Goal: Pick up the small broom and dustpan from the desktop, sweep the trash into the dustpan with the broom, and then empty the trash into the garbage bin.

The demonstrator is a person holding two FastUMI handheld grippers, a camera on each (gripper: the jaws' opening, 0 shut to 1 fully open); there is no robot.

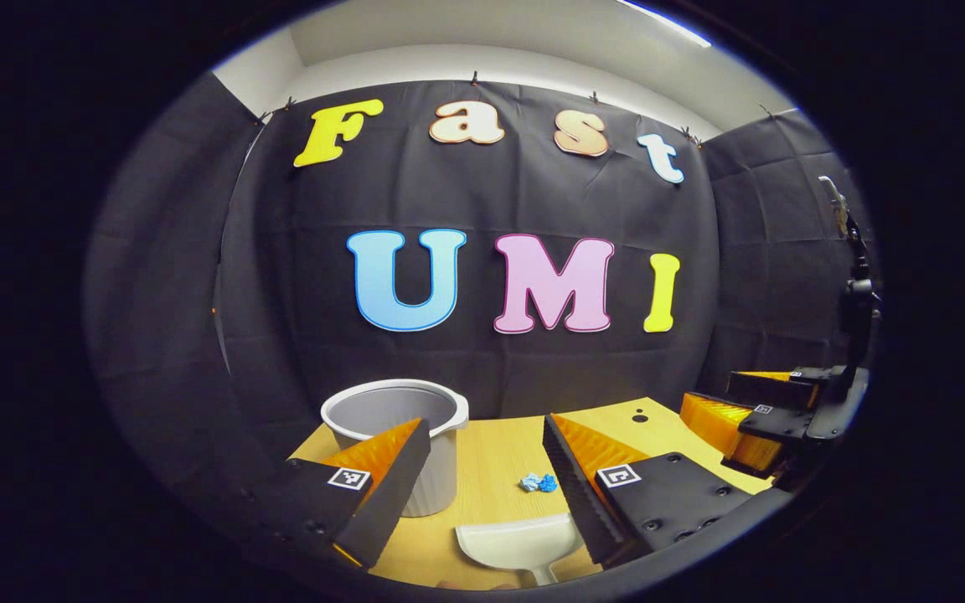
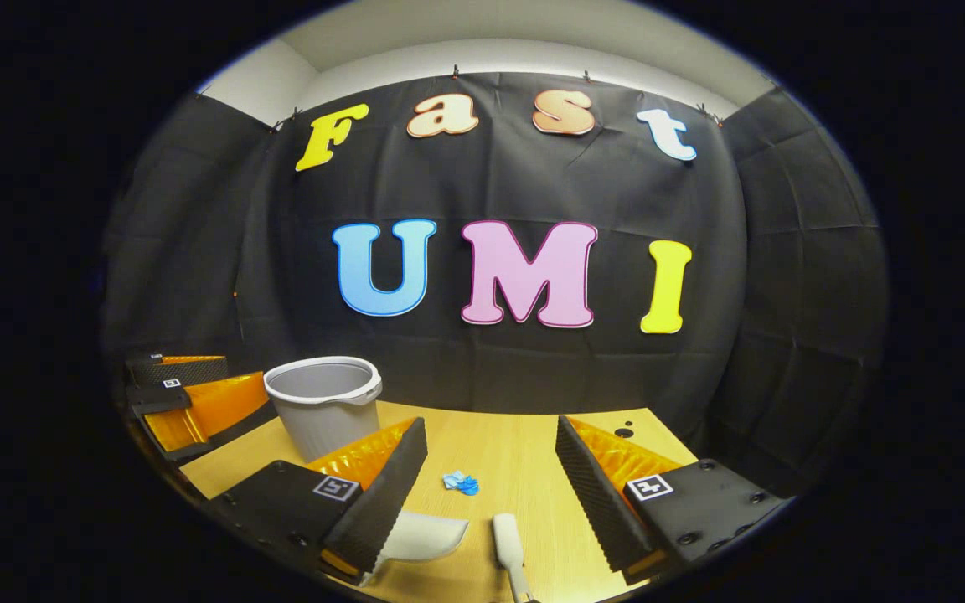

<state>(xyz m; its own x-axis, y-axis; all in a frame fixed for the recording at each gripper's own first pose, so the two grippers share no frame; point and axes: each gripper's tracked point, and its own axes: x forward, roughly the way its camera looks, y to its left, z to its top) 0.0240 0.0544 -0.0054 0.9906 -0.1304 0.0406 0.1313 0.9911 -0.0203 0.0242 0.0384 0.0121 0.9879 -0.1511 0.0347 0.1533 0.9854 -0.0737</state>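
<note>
A white dustpan [image 1: 520, 544] lies on the wooden desktop [image 1: 499, 452] just below my left gripper [image 1: 482, 494], which hangs open above the table with nothing between its fingers. Blue crumpled trash [image 1: 539, 482] sits a little beyond the pan. In the right gripper view the dustpan [image 2: 430, 536] lies partly behind the left finger, and the white broom handle [image 2: 509, 544] lies beside it, under my open right gripper [image 2: 487, 494]. The trash [image 2: 461, 482] is just ahead. The pale garbage bin [image 1: 390, 406] stands upright at the table's left rear.
The right gripper [image 1: 734, 423] hovers at the table's right edge in the left gripper view. In the right gripper view, the left gripper [image 2: 219, 389] is beside the bin [image 2: 323, 402]. Two small dark holes [image 2: 625, 433] mark the desktop [image 2: 516, 456] far right. Black cloth walls close the booth.
</note>
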